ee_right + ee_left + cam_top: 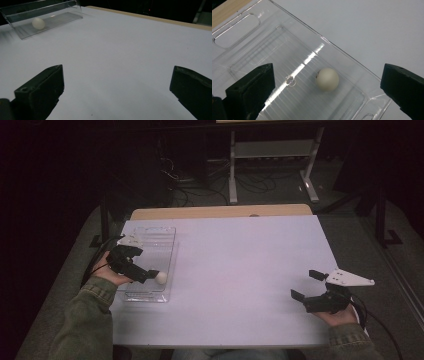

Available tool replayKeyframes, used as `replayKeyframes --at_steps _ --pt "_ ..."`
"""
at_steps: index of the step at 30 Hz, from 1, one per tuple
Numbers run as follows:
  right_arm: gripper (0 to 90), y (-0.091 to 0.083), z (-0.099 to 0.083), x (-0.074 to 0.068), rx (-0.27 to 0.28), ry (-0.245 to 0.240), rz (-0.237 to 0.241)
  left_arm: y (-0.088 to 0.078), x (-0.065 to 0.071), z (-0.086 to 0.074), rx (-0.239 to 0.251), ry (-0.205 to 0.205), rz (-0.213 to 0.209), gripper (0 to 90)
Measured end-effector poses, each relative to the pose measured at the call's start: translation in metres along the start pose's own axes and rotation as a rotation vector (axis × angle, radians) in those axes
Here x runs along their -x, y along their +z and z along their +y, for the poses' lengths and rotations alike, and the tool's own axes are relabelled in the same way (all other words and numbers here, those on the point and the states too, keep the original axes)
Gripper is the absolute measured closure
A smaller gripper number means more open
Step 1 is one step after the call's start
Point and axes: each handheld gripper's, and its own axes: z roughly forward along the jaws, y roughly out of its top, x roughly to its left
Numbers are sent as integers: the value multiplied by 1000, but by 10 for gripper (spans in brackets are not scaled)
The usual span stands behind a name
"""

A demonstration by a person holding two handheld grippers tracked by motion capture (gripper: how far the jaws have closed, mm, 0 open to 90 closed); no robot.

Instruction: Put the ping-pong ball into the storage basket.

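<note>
A small white ball lies on the floor of a clear plastic tray at the left of the white table. My left gripper hangs over the tray's near end, open. Its black fingers stand wide on either side of the ball and do not touch it. At the table's near right my right gripper is open over bare tabletop with nothing between its jaws. In the right gripper view, the ball and the tray sit far off at the upper left.
The tray has a cut-out handle at its far end. A wooden strip runs along the table's far edge. Beyond it, a metal stand and cables lie on the dark floor.
</note>
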Motion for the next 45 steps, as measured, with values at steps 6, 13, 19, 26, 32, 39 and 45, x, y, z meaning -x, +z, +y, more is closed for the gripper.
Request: replayKeyframes --at_steps 6,13,19,26,32,39,45 --pt "0 0 0 0 -2 0 0 -4 3 -6 29 -4 -1 0" --pt "0 0 0 0 -4 -1 1 -6 5 -14 70 -22 0 0" --pt "0 0 0 0 -4 -1 0 -12 8 -16 101 -22 7 0" --pt "0 1 0 0 -4 -2 0 -17 13 -20 142 -23 22 0" --pt "0 1 0 0 -4 -2 1 -17 19 -27 180 -28 29 0" --pt "0 1 0 0 -6 -2 1 -18 22 -33 213 -37 35 0" --pt "0 1 0 -1 -5 -4 3 -18 24 -42 247 -58 43 0"
